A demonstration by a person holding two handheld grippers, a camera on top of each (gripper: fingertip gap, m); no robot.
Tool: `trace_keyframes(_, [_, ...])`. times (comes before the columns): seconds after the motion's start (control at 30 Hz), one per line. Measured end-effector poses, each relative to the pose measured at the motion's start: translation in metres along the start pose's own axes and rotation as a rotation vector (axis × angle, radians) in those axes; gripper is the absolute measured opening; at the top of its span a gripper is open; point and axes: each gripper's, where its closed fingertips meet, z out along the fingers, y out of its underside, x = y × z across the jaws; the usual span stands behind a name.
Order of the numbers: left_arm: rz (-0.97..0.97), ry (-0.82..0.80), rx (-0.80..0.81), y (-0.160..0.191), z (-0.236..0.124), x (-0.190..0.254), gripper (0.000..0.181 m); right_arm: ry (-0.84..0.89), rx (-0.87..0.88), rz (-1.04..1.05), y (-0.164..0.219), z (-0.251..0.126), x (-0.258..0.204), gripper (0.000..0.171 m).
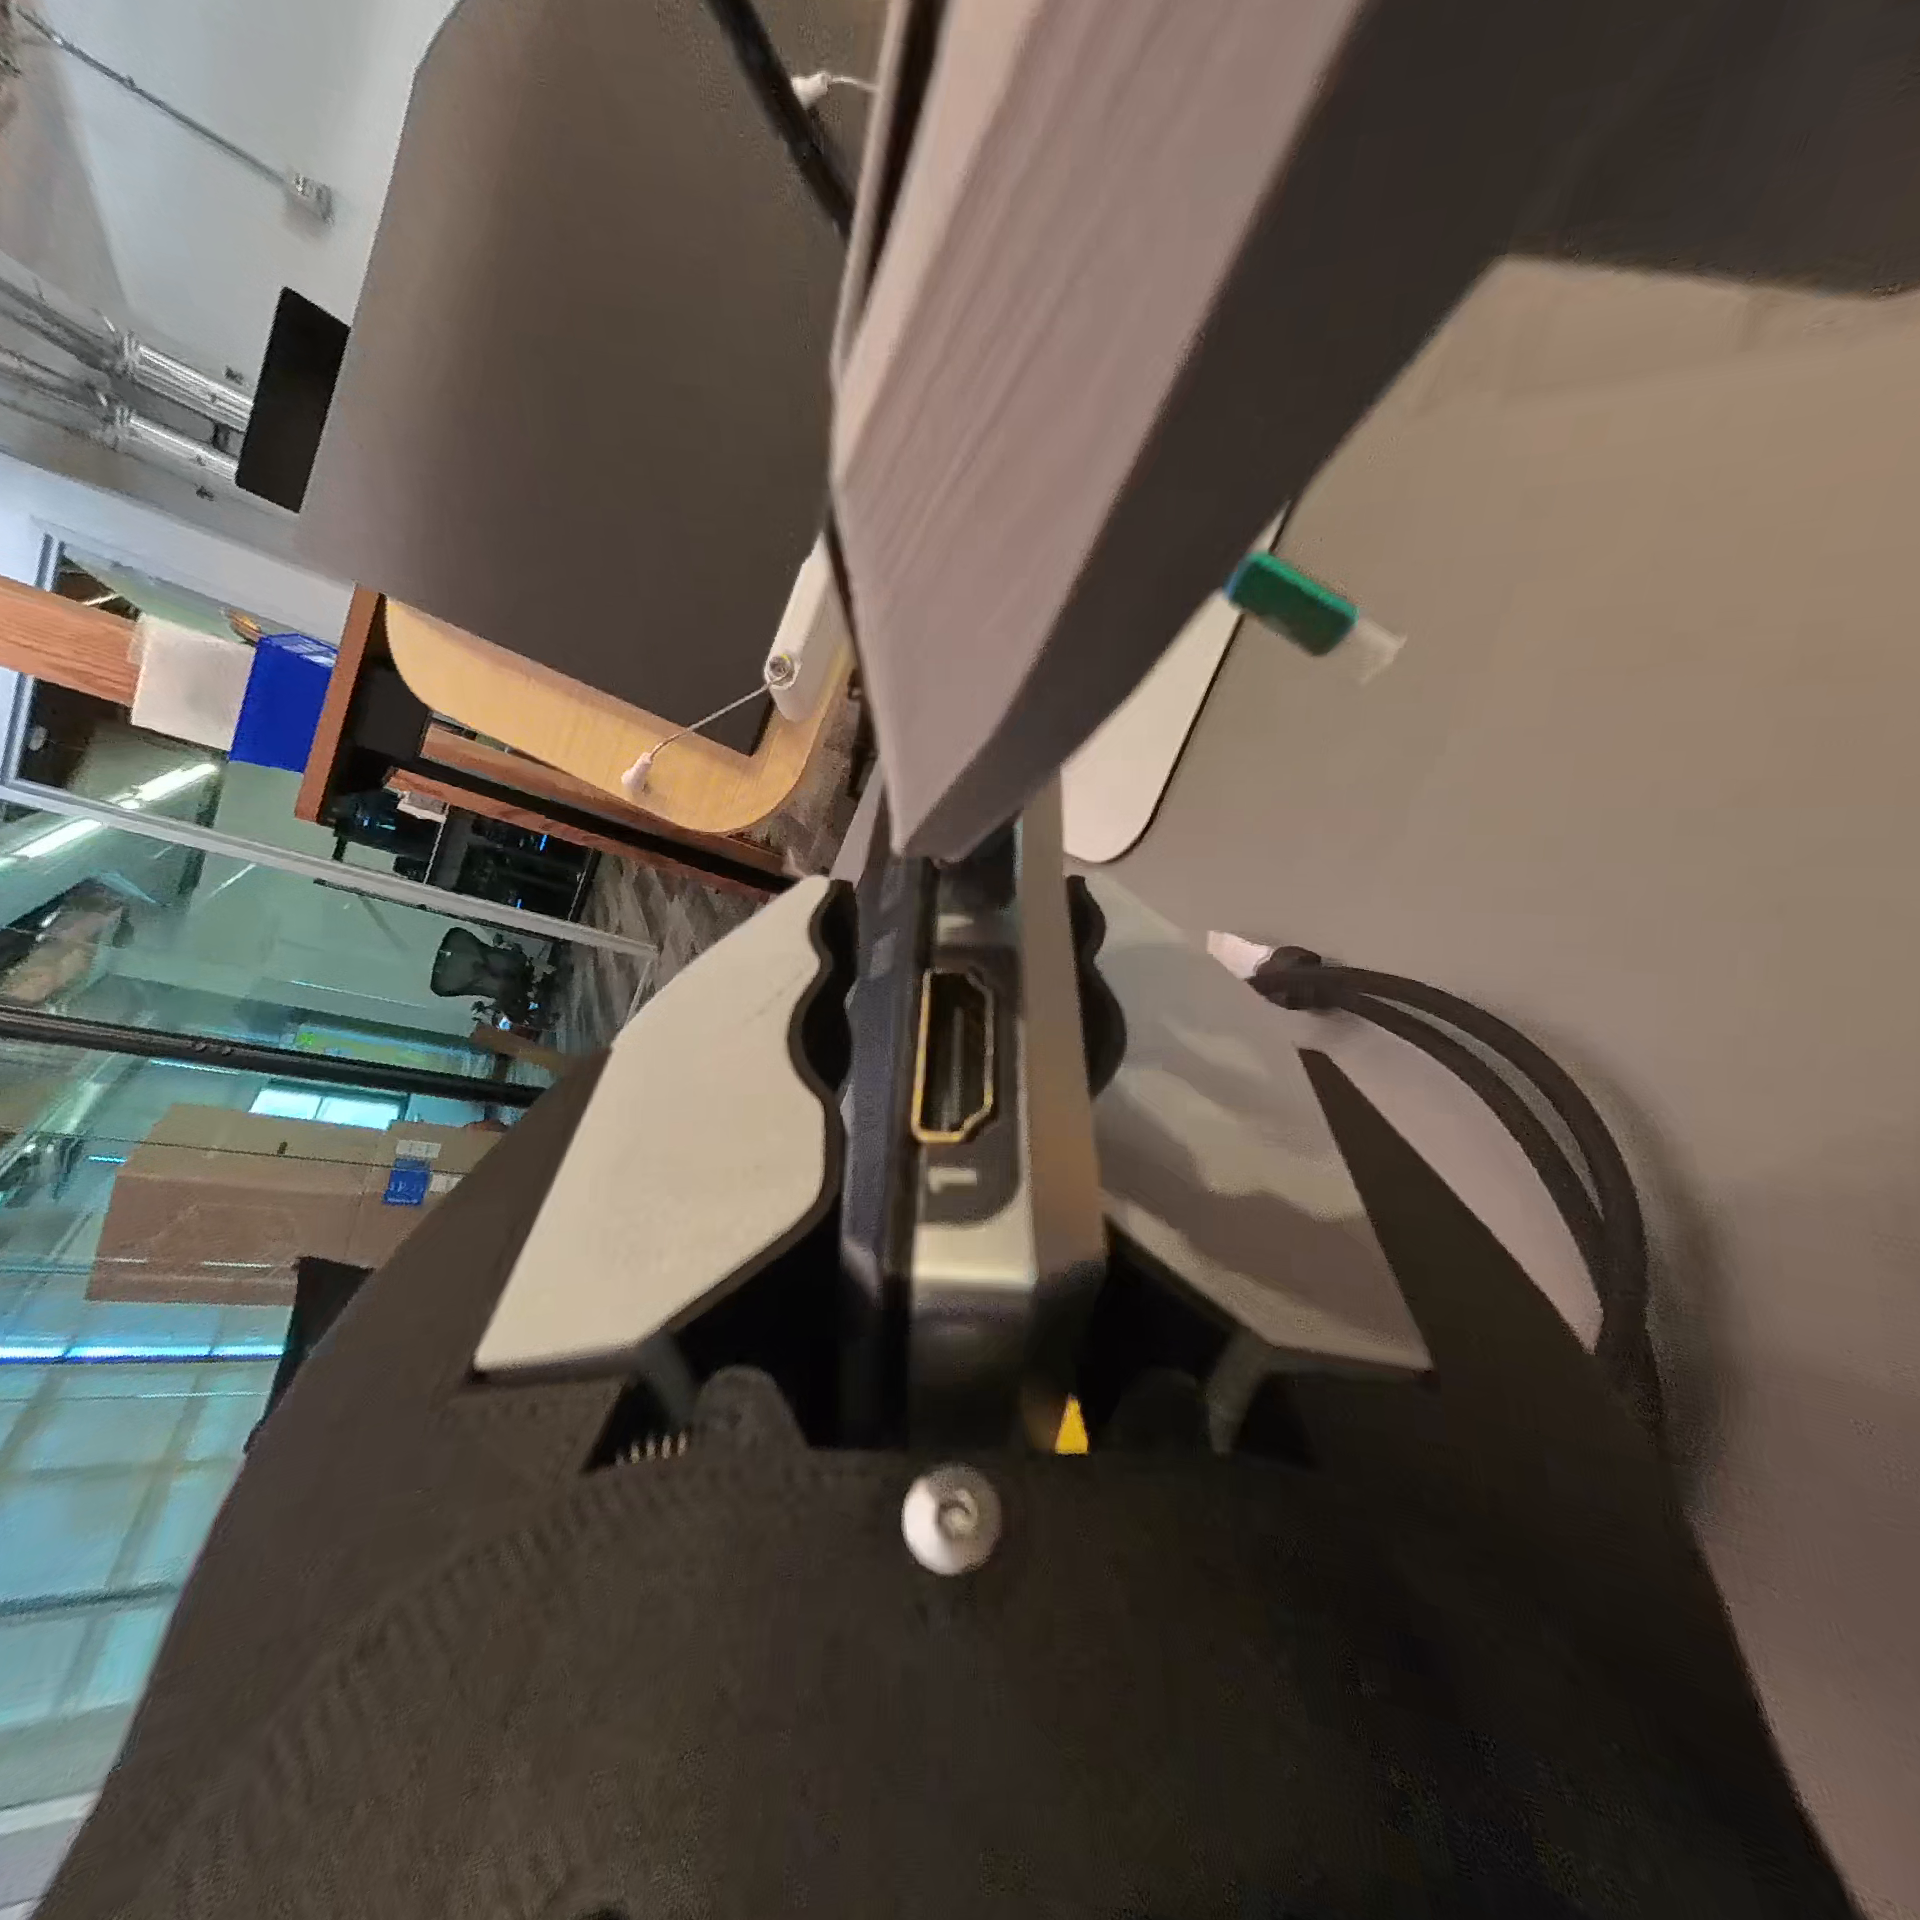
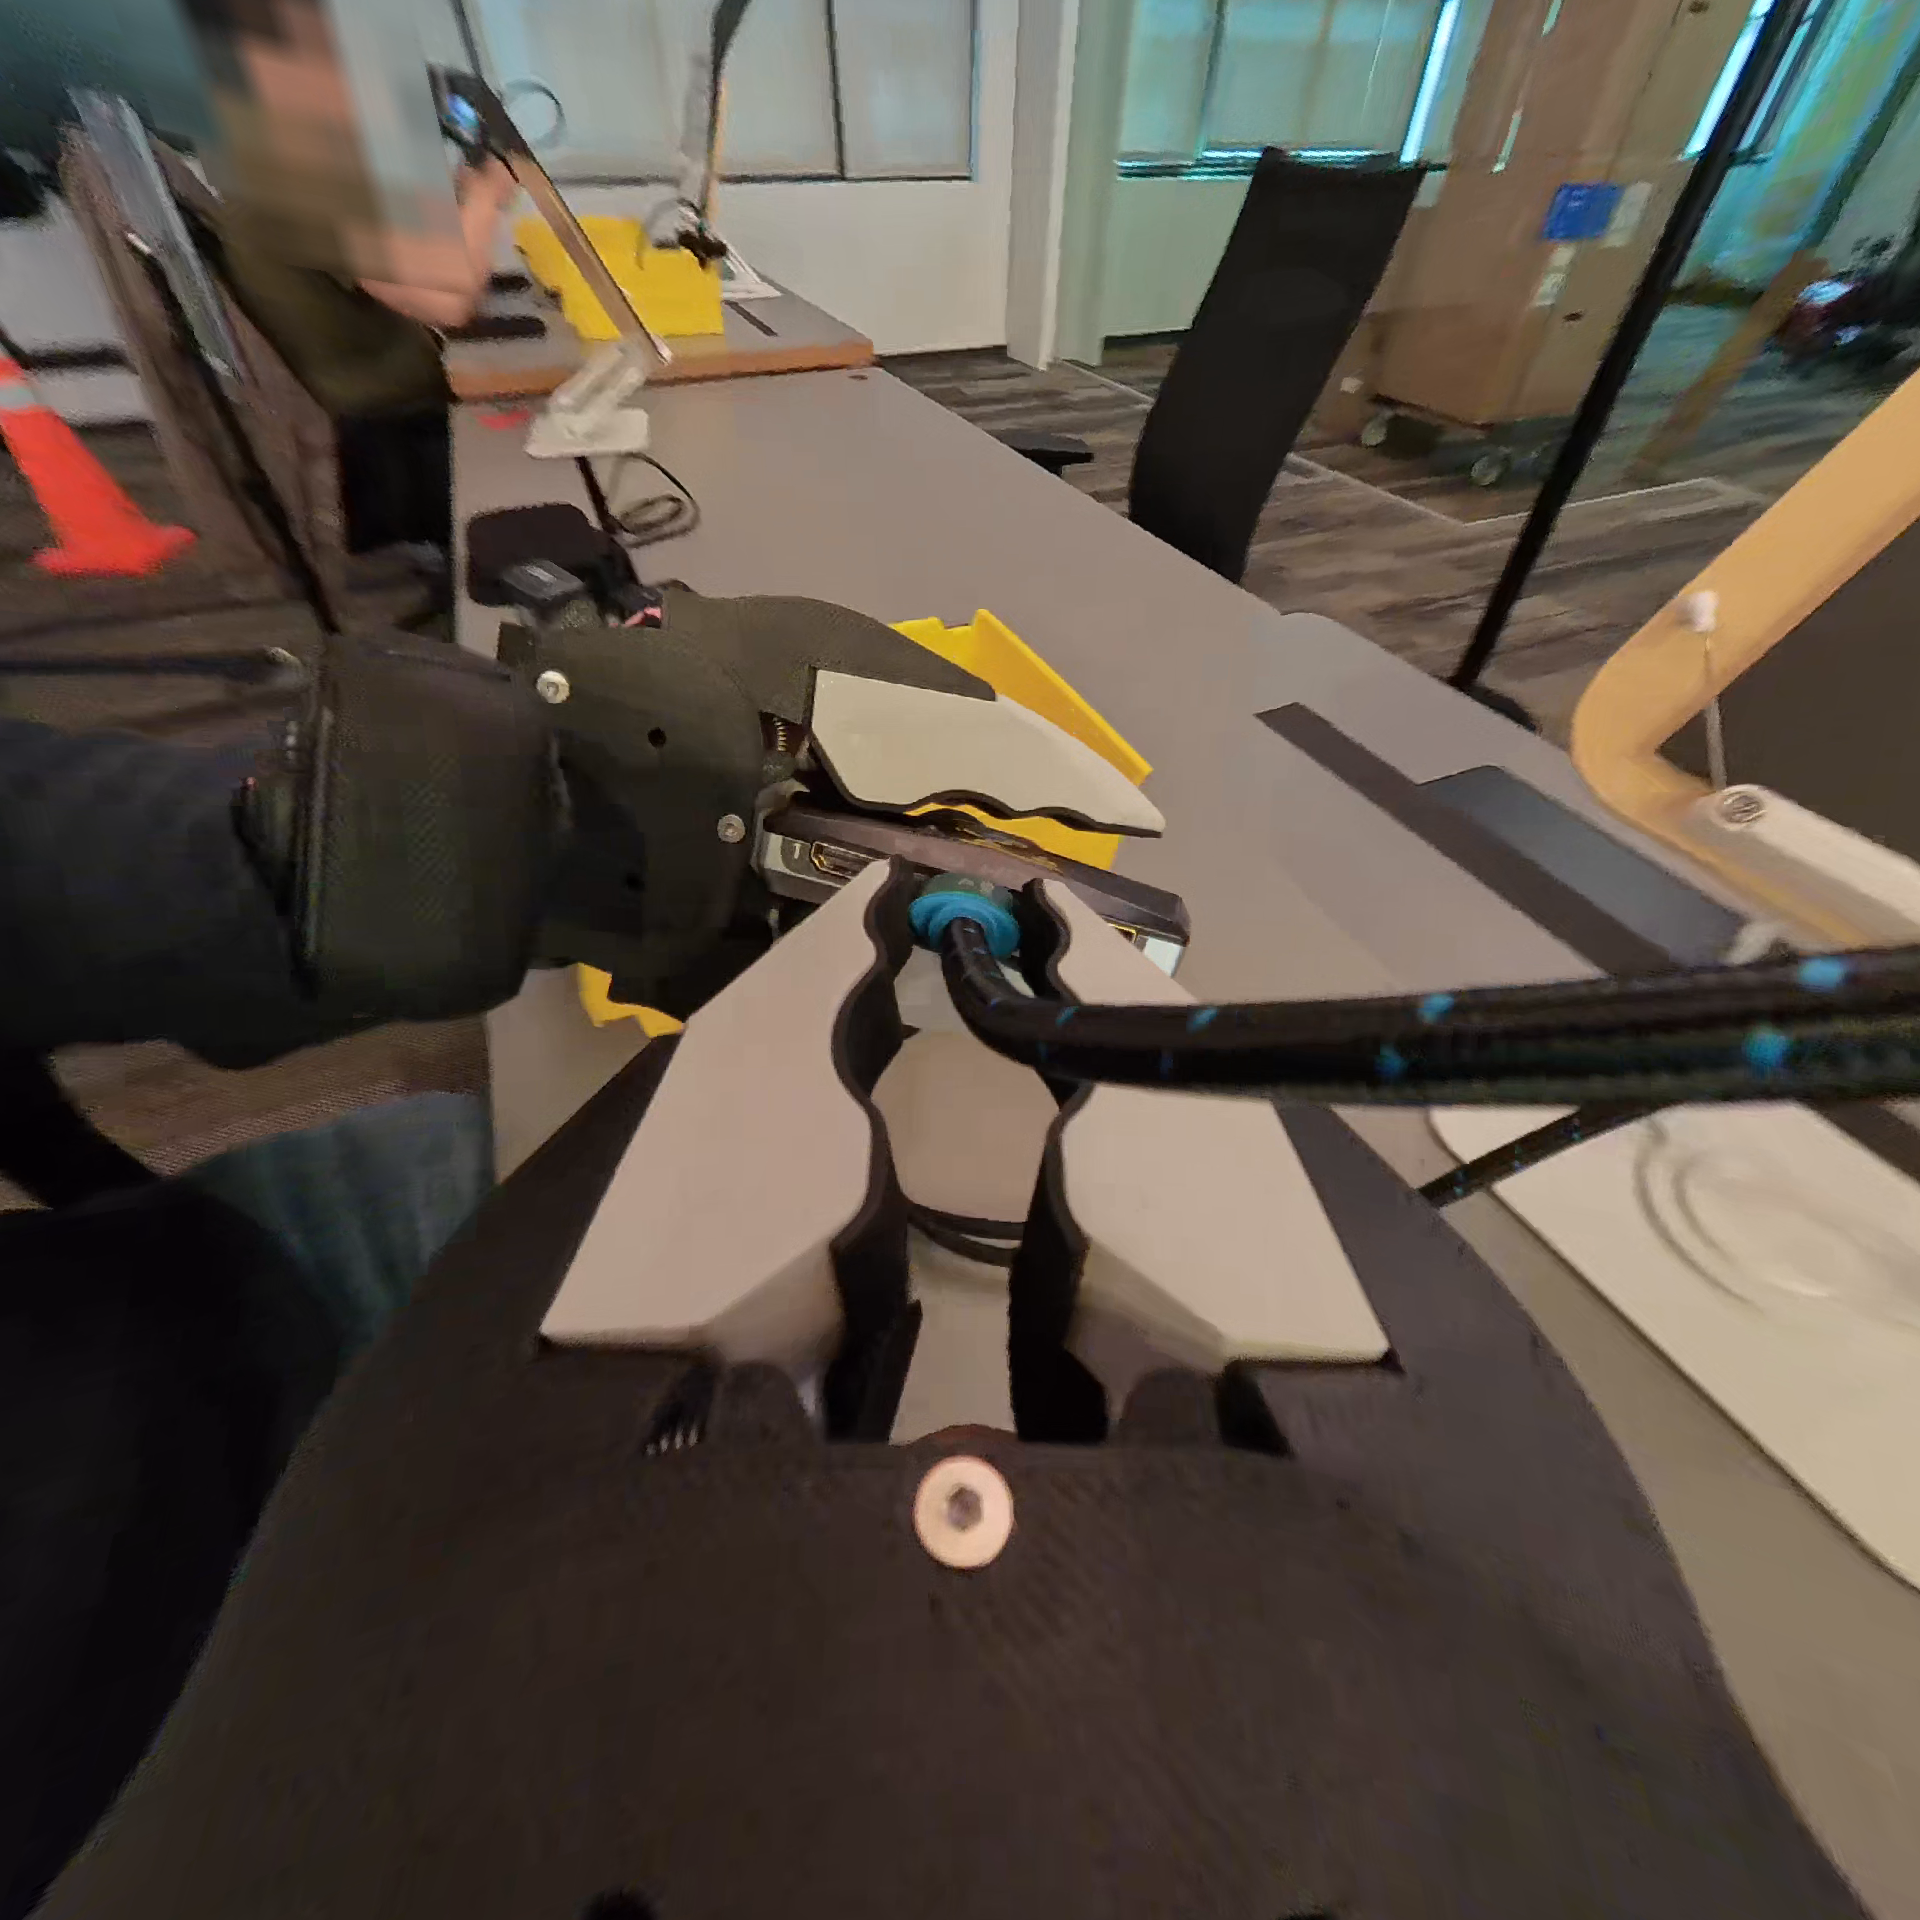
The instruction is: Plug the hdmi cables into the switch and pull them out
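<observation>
Switch [image 2: 977, 868] level, port side toward right gripper [image 2: 961, 914]

switch [image 1: 971, 1226]: glossy metal | cable [image 2: 1455, 1023]: braided cloth | table [image 2: 935, 540]: matt, smooth

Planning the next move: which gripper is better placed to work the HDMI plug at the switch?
Right. The right gripper already straddles the plug at the switch; the left gripper is clamped on the switch.
</observation>
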Motion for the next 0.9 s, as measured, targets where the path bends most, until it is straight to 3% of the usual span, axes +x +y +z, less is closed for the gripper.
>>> trace_keyframes(0.17, [0.0, 0.003, 0.019, -0.008, -0.004, 0.0, 0.04, -0.114, 0.085, 0.15, -0.004, -0.006, 0.001, 0.018])
trace_keyframes(0.33, [0.021, 0.04, 0.097, -0.023, -0.011, 0.007, 0.038, -0.143, 0.096, 0.083, -0.004, -0.01, -0.002, 0.018])
trace_keyframes(0.37, [0.01, 0.059, 0.099, -0.023, -0.011, 0.008, 0.041, -0.127, 0.085, 0.053, -0.004, -0.01, -0.001, 0.018])
trace_keyframes(0.4, [-0.007, 0.072, 0.094, -0.023, -0.009, 0.009, 0.066, -0.122, 0.073, 0.036, -0.004, -0.009, -0.003, 0.018])
trace_keyframes(0.43, [-0.013, 0.087, 0.091, -0.022, -0.008, 0.013, 0.073, -0.122, 0.076, 0.043, -0.004, -0.009, -0.002, 0.018])
trace_keyframes(0.47, [-0.012, 0.103, 0.091, -0.021, -0.008, 0.018, 0.065, -0.126, 0.08, 0.051, -0.003, -0.008, -0.002, 0.018])
trace_keyframes(0.5, [0.002, 0.12, 0.077, -0.019, -0.007, 0.024, 0.044, -0.126, 0.07, 0.046, -0.001, -0.008, -0.002, 0.018])
trace_keyframes(0.6, [-0.028, 0.099, 0.079, -0.021, -0.005, 0.023, 0.041, -0.136, 0.053, 0.051, 0.001, -0.01, -0.001, 0.018])
trace_keyframes(0.73, [0.057, -0.016, 0.01, -0.016, -0.005, 0.013, 0.038, -0.073, -0.017, 0.016, 0.011, -0.006, 0.006, 0.023])
trace_keyframes(0.9, [0.123, -0.071, -0.029, -0.016, -0.006, 0.009, 0.038, -0.114, -0.031, 0.073, 0.015, -0.006, 0.006, 0.022])
